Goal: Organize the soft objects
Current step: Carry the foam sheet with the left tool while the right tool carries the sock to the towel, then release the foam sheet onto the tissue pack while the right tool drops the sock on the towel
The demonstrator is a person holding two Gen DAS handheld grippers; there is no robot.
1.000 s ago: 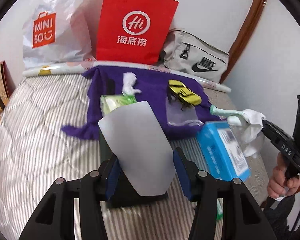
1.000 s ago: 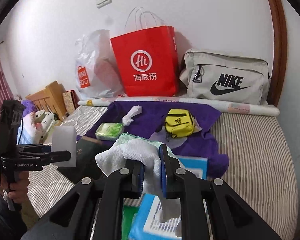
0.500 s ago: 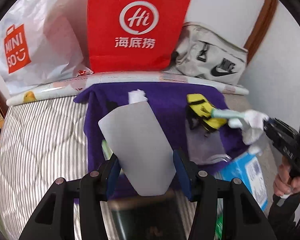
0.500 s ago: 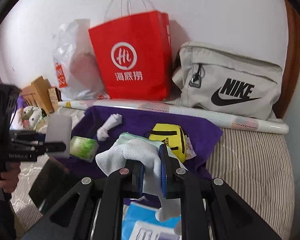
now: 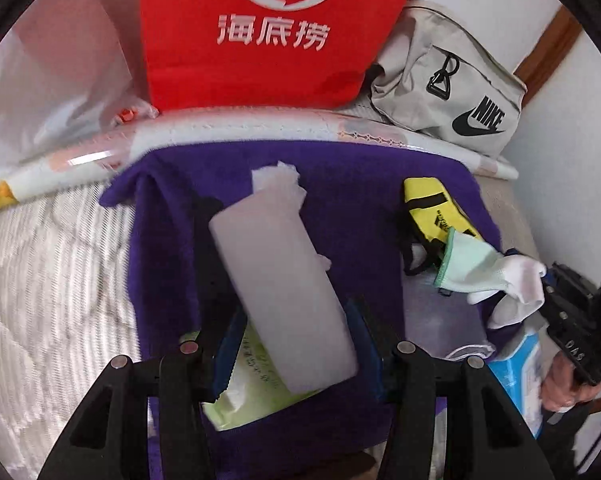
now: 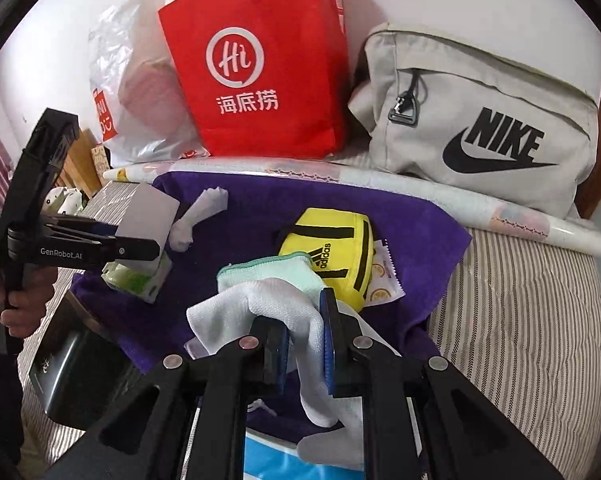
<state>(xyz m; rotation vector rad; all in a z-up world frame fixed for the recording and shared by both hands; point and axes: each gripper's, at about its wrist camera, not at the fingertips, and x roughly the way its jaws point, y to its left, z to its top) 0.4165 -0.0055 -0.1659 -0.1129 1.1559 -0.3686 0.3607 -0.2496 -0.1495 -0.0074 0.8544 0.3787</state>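
My left gripper [image 5: 296,344] is shut on a pale grey sponge block [image 5: 280,296], held above the purple towel [image 5: 340,188] and a green tissue pack [image 5: 244,384]; it also shows in the right wrist view [image 6: 140,246] with the sponge block [image 6: 148,220]. My right gripper [image 6: 304,344] is shut on a white glove with a mint cuff [image 6: 268,304], just above the towel [image 6: 412,220] near a yellow Adidas pouch [image 6: 332,252]. The glove [image 5: 496,280] also shows in the left wrist view. A crumpled white tissue [image 6: 198,220] lies on the towel.
A red paper bag [image 6: 256,64], a white plastic bag [image 6: 136,92] and a grey Nike bag [image 6: 484,124] stand along the wall behind a rolled sheet [image 6: 460,200]. A black box [image 6: 76,376] and a blue box [image 5: 528,376] lie on the striped mattress [image 6: 532,320].
Both grippers have moved forward over the purple towel toward the wall, each still holding its object. The sponge block now hangs over the green tissue pack.
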